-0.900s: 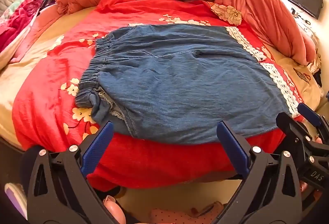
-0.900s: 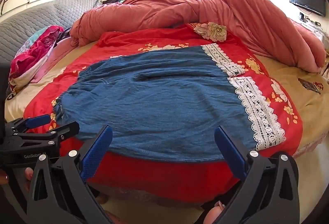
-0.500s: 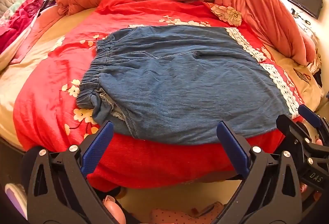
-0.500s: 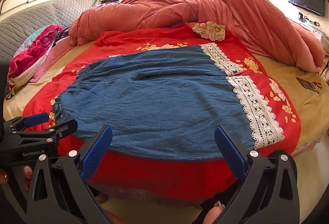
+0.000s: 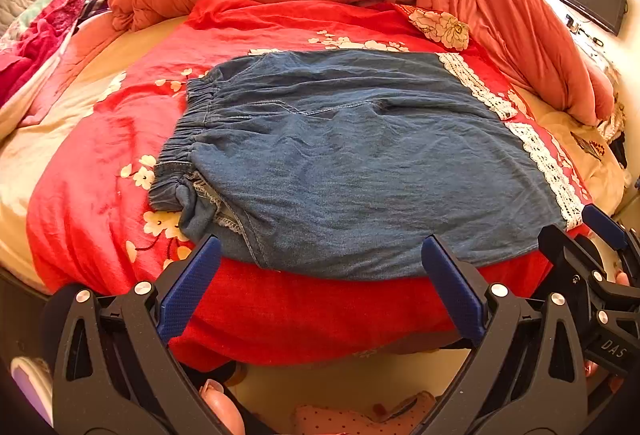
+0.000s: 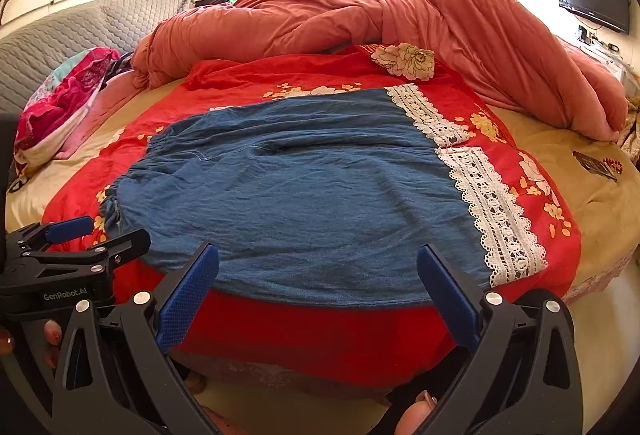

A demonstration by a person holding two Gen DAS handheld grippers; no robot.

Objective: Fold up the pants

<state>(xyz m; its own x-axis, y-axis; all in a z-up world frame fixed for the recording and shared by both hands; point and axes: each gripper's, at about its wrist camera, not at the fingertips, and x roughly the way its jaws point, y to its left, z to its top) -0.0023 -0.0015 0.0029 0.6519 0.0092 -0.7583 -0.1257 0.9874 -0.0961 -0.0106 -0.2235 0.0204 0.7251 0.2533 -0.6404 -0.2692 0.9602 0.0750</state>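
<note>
1. The left gripper [image 5: 320,271] has its jaws wide apart. They hold nothing. They hang just past the near edge of the bed, in front of the pants.
2. The right gripper [image 6: 318,275] has its jaws wide apart too. They hold nothing. They also hang at the near edge of the bed.
3. The two grippers are side by side. In the right wrist view, the left gripper shows at the left edge. In the left wrist view, the right gripper shows at the right edge.
4. The blue pants [image 5: 360,163] lie flat on the bed, close to the near edge. No jaws touch them.
5. The stretchy waistband [image 5: 188,127] is on the left side. Its near corner is bunched up.
6. The white lace trim [image 6: 492,203] at the leg ends is on the right side.
7. The pants rest on a red sheet [image 5: 100,163] with pale flowers on it.
8. A big pink quilt [image 6: 400,15] is piled up behind the pants, at the far side of the bed.
9. A heap of pink clothes [image 6: 60,103] sits far to the left.
10. A dark TV [image 6: 592,1] hangs on the wall at the right.
</note>
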